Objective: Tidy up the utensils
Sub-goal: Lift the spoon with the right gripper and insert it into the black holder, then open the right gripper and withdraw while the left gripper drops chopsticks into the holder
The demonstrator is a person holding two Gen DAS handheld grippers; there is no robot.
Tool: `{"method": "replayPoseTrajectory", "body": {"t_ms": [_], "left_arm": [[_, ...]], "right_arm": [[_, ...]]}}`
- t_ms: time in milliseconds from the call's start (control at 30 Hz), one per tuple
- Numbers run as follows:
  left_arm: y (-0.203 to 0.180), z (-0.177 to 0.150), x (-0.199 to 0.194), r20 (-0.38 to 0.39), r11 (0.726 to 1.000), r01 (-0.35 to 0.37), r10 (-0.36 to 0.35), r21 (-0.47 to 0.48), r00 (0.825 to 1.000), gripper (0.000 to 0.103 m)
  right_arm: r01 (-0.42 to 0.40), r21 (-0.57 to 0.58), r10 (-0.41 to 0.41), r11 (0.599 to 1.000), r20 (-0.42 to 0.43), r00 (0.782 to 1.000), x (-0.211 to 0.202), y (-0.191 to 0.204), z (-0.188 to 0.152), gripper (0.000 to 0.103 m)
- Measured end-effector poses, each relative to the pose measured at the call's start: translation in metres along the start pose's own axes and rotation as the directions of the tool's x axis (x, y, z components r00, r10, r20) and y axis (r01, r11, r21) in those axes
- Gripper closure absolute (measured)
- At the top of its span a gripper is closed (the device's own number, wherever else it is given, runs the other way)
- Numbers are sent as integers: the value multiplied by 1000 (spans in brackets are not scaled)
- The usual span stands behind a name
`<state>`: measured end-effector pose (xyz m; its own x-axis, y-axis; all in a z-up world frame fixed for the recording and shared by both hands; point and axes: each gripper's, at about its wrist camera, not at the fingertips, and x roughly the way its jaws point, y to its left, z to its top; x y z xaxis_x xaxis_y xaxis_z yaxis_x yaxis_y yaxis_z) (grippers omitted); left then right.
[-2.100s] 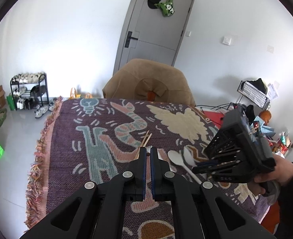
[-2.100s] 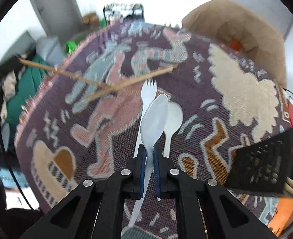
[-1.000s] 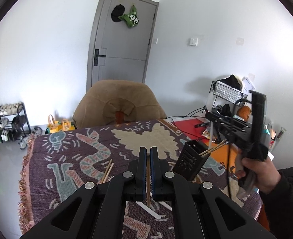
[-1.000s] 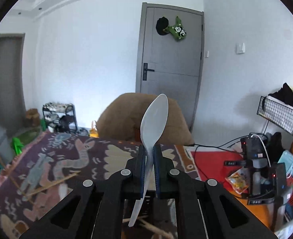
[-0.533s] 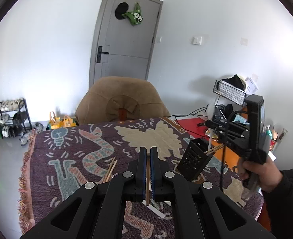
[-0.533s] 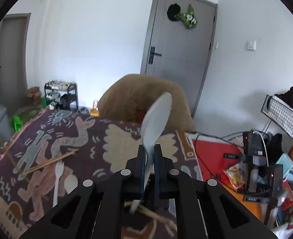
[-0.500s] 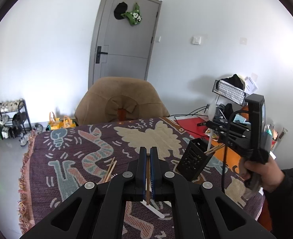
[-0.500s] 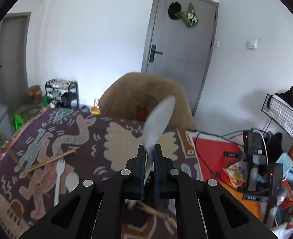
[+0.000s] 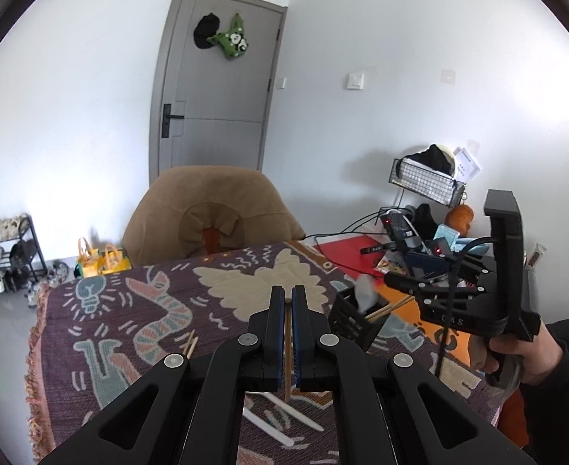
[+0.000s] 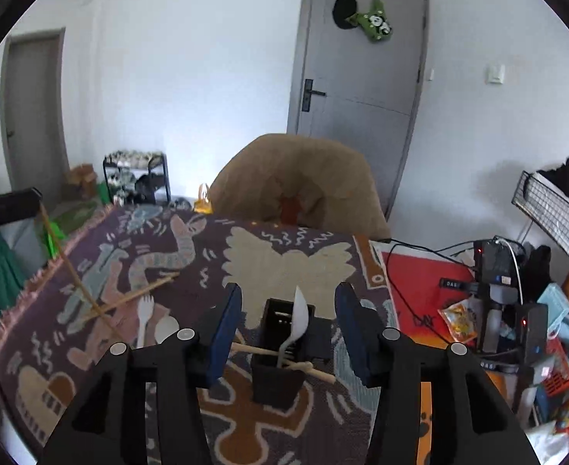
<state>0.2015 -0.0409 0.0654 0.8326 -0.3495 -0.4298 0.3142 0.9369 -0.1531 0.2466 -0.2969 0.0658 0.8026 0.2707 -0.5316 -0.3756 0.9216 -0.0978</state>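
White plastic spoon [image 10: 299, 319] stands bowl-up in the black perforated holder [image 10: 280, 368] because my right gripper [image 10: 288, 325], jaws opening, releases it there, while my left gripper [image 9: 288, 339] clamps a wooden chopstick [image 9: 288, 372] for insertion.

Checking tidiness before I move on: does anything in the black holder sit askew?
Yes. In the black holder, the chopsticks lie slanted across its opening and poke out over the rim, while the white spoon stands nearly upright.
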Motion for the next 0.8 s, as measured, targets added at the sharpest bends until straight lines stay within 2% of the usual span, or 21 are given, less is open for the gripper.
{"method": "replayPoseTrajectory", "body": {"t_ms": [100,167,233,300,533,633,800], "left_arm": [[-11,10,2,13,1000,17,-17,15,1000,100],[-19,17,3,27,999,28,-29,30,999,100],[-27,24,4,40,998,41,-42,42,998,100],[-35,32,6,53,997,53,-56,56,997,100],[-65,57,20,88,990,66,-77,121,993,100],[-77,66,23,124,986,38,-58,161,991,100],[-94,76,32,144,978,39,-70,207,987,100]], "right_arm": [[8,56,-9,998,28,1000,-16,-10,-3,53],[6,112,-11,994,45,999,-29,-18,-9,46],[13,158,-22,987,56,998,-40,-24,-16,35],[28,192,-41,981,62,997,-48,-28,-27,32],[69,299,-72,952,-1,997,-42,-46,-69,27],[52,355,-48,933,-19,999,-38,-52,-88,25],[47,373,-30,927,-50,998,-31,-53,-108,25]]}}
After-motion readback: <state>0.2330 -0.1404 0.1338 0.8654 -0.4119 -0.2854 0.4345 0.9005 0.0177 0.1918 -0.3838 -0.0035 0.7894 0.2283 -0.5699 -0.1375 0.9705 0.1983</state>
